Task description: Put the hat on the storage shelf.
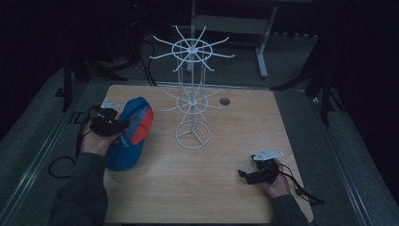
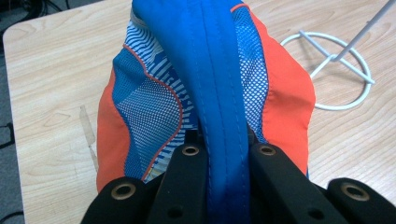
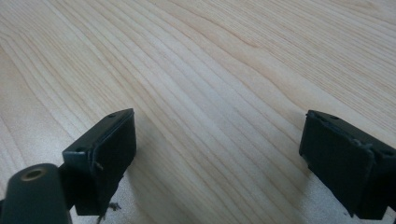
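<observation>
A blue cap with orange and mesh panels lies at the table's left side. My left gripper is shut on it; in the left gripper view the two black jaws pinch the cap's blue centre strip, with my left gripper closed around the fabric. A white wire hat stand rises from a ring base at mid table, and that ring base lies just past the cap. My right gripper rests low over the front right of the table, jaws wide apart, nothing between them.
The wooden table has a small dark round hole behind the stand. Cables trail from both grippers off the table edges. A grey frame stands on the floor beyond the table.
</observation>
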`<action>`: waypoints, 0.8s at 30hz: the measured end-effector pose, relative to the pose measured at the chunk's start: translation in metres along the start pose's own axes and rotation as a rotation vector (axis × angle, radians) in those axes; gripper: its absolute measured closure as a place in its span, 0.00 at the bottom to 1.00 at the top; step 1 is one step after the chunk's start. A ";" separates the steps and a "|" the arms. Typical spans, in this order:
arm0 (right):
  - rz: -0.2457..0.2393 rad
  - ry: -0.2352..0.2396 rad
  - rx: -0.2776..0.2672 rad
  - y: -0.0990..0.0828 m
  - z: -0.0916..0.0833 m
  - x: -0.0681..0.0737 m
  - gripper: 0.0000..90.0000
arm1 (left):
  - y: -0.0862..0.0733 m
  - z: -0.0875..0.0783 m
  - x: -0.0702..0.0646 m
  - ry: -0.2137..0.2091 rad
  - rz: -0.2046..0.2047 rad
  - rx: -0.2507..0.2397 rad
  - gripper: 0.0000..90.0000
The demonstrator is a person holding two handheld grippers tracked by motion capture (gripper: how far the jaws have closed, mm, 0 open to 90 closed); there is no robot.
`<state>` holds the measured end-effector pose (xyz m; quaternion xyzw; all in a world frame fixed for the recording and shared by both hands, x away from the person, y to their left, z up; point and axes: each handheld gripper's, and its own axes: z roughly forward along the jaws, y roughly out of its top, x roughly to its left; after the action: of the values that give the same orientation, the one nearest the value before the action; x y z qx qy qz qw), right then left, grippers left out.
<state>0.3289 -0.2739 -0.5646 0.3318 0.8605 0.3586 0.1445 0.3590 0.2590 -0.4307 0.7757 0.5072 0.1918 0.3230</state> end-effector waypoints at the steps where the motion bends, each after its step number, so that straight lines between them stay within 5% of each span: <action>1: 0.000 0.000 0.000 0.000 0.000 0.000 0.12 | 0.000 -0.002 0.000 -0.002 0.000 -0.004 0.98; 18: 0.002 0.000 0.001 0.000 0.000 0.000 0.12 | -0.003 -0.024 0.007 -0.015 -0.027 -0.069 0.98; 24: 0.002 0.000 0.001 0.000 0.000 0.000 0.12 | -0.004 -0.032 0.005 -0.015 -0.005 -0.084 0.98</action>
<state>0.3287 -0.2739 -0.5646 0.3328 0.8603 0.3583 0.1439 0.3388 0.2745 -0.4110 0.7614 0.4983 0.2062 0.3596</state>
